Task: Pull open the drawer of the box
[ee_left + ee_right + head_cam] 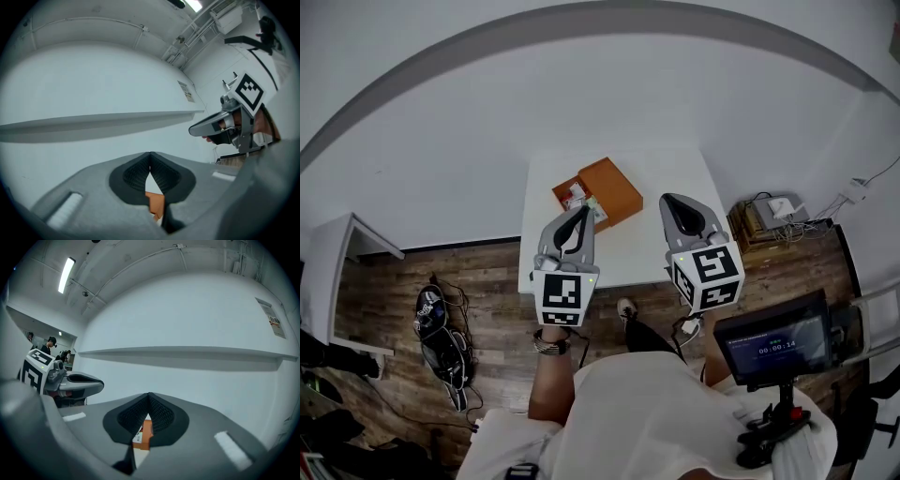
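An orange box [614, 187] lies at the back of the white table [647, 258], its drawer [575, 196] slid out toward the left with white and red items inside. My left gripper [584, 210] hovers just in front of the drawer, shut with nothing in it. My right gripper [673, 200] is to the right of the box, also shut and empty. In the left gripper view the jaws [150, 155] meet at the tip, with a bit of orange box [157, 204] below them. The right gripper view shows its closed jaws [149, 396] above the box [146, 433].
A wooden floor surrounds the table. Black gear and cables [441, 333] lie on the floor at left beside a white shelf [342, 272]. A small screen on a stand [773, 345] is at right, and a device with cables [776, 212] sits behind it.
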Demonstrator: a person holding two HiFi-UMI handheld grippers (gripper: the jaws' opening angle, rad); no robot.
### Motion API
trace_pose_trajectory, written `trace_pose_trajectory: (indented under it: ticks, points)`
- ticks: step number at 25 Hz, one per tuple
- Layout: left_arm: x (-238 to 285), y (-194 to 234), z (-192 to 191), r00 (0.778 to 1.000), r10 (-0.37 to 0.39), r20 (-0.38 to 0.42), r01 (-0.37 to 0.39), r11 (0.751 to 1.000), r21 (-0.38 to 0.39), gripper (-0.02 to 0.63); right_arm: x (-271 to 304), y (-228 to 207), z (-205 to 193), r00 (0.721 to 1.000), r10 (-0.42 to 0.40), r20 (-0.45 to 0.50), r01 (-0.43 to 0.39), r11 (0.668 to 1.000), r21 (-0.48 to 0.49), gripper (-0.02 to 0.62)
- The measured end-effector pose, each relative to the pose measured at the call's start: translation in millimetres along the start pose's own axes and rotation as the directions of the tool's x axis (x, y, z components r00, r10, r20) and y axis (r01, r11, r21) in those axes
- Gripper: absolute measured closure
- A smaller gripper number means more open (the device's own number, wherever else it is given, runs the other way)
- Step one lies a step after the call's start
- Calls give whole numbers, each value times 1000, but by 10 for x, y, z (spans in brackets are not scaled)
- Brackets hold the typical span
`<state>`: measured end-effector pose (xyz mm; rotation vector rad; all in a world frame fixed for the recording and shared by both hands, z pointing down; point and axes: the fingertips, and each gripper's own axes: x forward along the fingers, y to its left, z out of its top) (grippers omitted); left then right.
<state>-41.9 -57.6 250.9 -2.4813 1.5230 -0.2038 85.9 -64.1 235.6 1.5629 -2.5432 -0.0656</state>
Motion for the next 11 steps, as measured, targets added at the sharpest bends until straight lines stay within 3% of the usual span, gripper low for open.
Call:
trace_pose_trajectory:
  ticks: [11]
  points:
    - [12, -14, -50, 1000, -2, -9, 2, 1000, 18, 600, 64, 16, -43, 1000, 11, -18, -11, 1000, -8, 594]
